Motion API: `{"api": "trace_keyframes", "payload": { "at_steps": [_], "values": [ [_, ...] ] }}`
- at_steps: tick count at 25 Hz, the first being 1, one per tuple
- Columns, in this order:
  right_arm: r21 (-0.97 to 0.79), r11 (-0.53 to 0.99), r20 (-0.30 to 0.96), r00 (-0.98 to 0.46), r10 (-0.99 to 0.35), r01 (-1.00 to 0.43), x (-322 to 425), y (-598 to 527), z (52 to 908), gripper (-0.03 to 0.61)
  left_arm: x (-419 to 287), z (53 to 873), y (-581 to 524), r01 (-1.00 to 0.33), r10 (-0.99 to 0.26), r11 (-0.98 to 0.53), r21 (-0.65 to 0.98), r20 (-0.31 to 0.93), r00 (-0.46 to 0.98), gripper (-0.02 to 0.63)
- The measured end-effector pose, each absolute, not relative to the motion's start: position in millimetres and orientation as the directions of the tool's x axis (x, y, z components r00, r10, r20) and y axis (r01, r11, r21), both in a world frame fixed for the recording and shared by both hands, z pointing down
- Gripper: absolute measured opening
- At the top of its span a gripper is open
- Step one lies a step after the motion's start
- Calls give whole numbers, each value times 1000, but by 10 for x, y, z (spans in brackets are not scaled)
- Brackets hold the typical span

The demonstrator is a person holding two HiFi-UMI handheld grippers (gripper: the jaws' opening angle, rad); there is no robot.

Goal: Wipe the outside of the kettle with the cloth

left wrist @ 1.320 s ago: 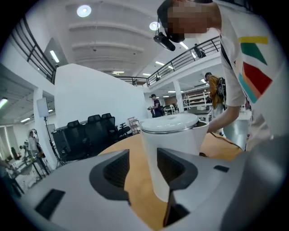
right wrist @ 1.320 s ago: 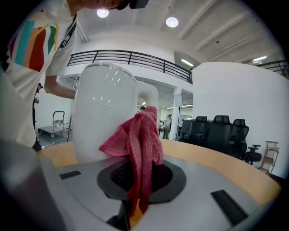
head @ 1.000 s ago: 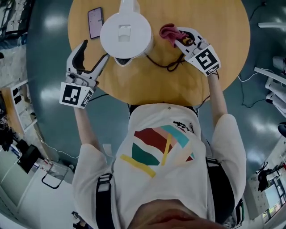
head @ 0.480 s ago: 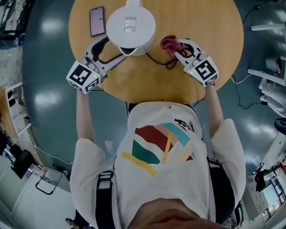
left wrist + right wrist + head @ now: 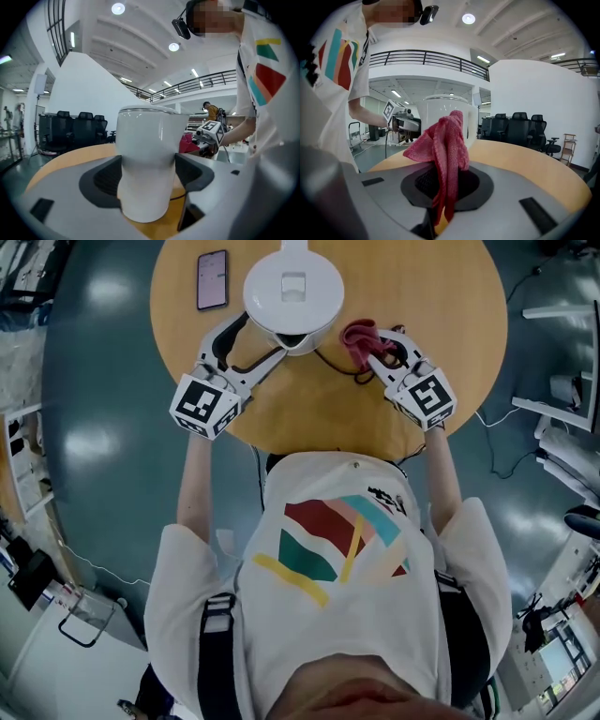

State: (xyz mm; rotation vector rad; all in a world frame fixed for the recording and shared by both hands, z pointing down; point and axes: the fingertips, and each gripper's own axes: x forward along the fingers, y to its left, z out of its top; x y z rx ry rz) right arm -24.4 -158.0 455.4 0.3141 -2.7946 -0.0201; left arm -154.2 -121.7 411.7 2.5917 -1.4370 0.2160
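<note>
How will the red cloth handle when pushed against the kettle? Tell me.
Probably floppy: the cloth droops in folds from the right gripper, which is shut on it. Likely light, since one pinch holds it up. Its knit looks coarse, so it should drag, not slide, on the smooth kettle.

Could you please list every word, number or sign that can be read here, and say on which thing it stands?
No text can be read.
Phone: screen too small to read.
Shirt print: small, black, blurred.
Left cube, right cube: square black-and-white patterns, no letters.
Kettle, cloth: no print shows.
</note>
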Motion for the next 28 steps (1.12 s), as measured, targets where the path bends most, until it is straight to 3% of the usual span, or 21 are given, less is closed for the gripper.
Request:
{"api": "trace_keyframes", "payload": {
  "at_steps": [8, 12, 17, 23, 28],
  "values": [
    [24, 965, 270, -928, -257, -260, -218, -1377, 4423, 38, -1131, 4077, -1237, -991, -970, -117, 72, 204, 129, 388],
    [5, 952, 245, -922, -299, -307, -109, -1281, 4342, 38, -999, 4039, -1243, -997, -979, -16, 79, 201, 32, 388],
    [-25, 937, 248, -910, -333, -349, 190, -1257, 4441, 38, -914, 4055, -1237, -988, -969, -121, 97, 204, 138, 388],
    [-45, 932, 258, -905, -338, -360, 212, -1227, 4544, 38, -1126, 4024, -1120, -942, -934, -324, -85, 185, 305, 388],
    [-42, 934, 257, -907, -334, -356, 165, -1174, 4556, 38, -1349, 4050, -1315, -902, -893, -432, -26, 156, 423, 393]
  ]
}}
